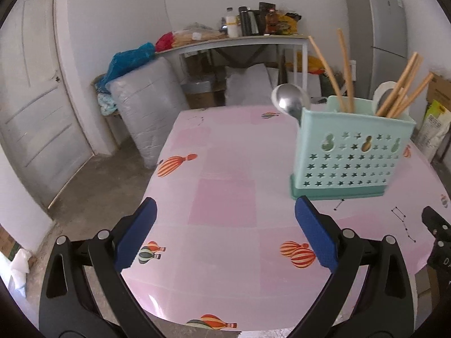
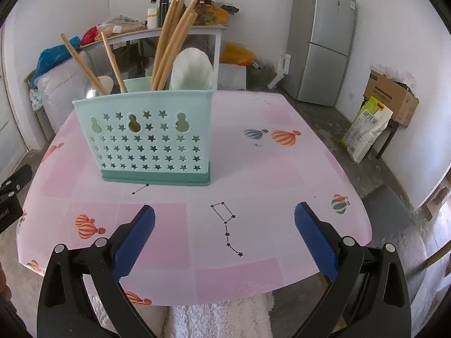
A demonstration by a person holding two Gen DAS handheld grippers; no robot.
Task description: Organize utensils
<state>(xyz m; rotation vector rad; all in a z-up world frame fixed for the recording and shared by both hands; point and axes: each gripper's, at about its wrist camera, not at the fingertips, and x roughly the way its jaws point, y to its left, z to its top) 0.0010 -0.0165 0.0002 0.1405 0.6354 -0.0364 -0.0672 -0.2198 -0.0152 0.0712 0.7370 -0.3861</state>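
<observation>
A pale mint-green plastic utensil caddy [image 2: 146, 138], pierced with star and gourd-shaped holes and set on a darker green base, stands upright on the round table [image 2: 253, 174], which is covered with a pink cloth printed with hot-air balloons. All the utensils are inside the caddy. Two long wooden chopsticks [image 2: 81, 62] lean out of its left part, and a bundle of more wooden chopsticks [image 2: 169, 42] rises from its right part. A white ceramic spoon [image 2: 191, 69] stands bowl-up at the caddy's right end. A shiny metal spoon [image 1: 290, 100] sticks up at its left end, with another white spoon behind it.

The left gripper [image 1: 225, 233] hangs over the table in front of the caddy and to its left, blue-padded jaws spread fully wide, nothing between them. The right gripper [image 2: 225, 235] hangs in front of the caddy and to its right, jaws likewise fully apart and empty. Neither touches the caddy.

A grey refrigerator [image 2: 321, 39] stands behind the caddy to the right.
</observation>
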